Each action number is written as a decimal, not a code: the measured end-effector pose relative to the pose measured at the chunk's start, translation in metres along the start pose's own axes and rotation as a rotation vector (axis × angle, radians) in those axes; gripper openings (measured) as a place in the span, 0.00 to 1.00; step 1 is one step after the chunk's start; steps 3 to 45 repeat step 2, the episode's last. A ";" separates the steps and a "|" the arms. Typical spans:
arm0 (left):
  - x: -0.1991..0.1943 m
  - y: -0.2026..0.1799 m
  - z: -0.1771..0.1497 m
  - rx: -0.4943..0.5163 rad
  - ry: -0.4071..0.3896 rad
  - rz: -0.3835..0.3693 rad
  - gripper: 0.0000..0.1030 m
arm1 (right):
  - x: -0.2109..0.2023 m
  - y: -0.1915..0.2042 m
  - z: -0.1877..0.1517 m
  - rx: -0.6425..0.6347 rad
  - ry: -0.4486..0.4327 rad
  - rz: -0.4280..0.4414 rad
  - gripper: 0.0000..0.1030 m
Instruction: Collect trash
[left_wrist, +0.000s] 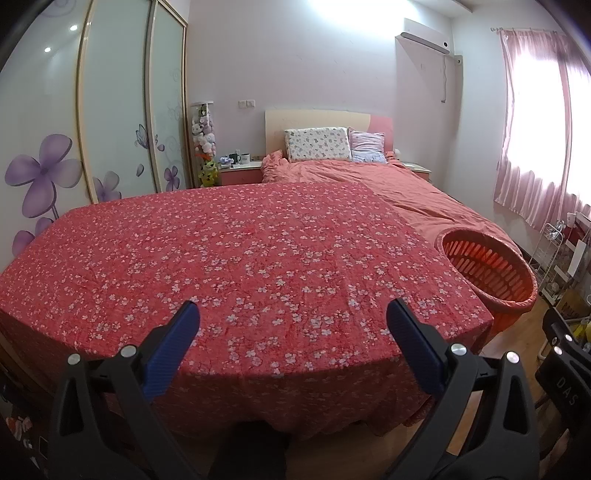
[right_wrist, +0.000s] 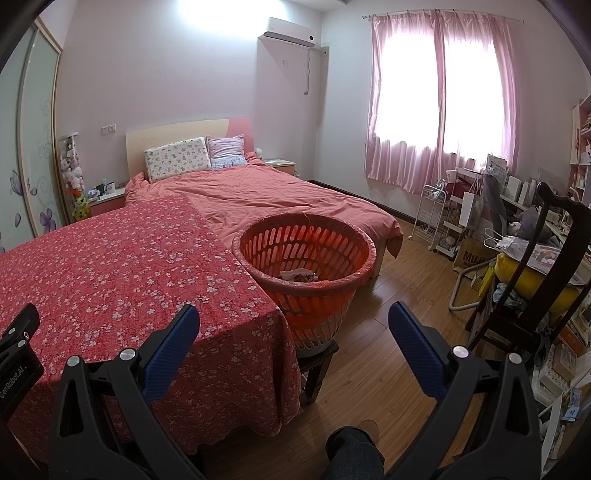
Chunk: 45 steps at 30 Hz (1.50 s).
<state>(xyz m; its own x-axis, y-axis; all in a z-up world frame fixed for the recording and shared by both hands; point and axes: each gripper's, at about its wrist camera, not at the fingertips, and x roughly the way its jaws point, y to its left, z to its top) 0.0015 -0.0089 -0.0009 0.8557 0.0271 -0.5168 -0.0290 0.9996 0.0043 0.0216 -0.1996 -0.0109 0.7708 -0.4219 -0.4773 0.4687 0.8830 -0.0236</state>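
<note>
Both the left hand-held gripper (left_wrist: 291, 321) and the right hand-held gripper (right_wrist: 293, 325) hover spread wide and empty over the floral-clothed counter (left_wrist: 240, 251), while crumpled trash (right_wrist: 301, 276) lies inside the orange basket (right_wrist: 308, 254) on a dark stool (right_wrist: 317, 363) just beside the counter's corner.

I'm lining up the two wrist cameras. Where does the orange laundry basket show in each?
Left wrist: orange basket at the right edge, past the floral tablecloth's corner.
Right wrist: orange basket near centre, on a dark stool, crumpled trash inside.
Shared landmark: the white air conditioner high on the wall.
</note>
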 end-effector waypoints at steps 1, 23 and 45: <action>0.000 -0.001 0.000 0.001 0.000 0.000 0.96 | 0.000 0.000 0.000 0.000 0.000 0.000 0.98; 0.001 0.000 0.000 0.002 0.001 -0.002 0.96 | 0.000 0.000 0.000 0.000 0.000 0.001 0.98; 0.001 0.000 0.000 0.002 0.001 -0.002 0.96 | 0.000 0.000 0.000 0.000 0.000 0.001 0.98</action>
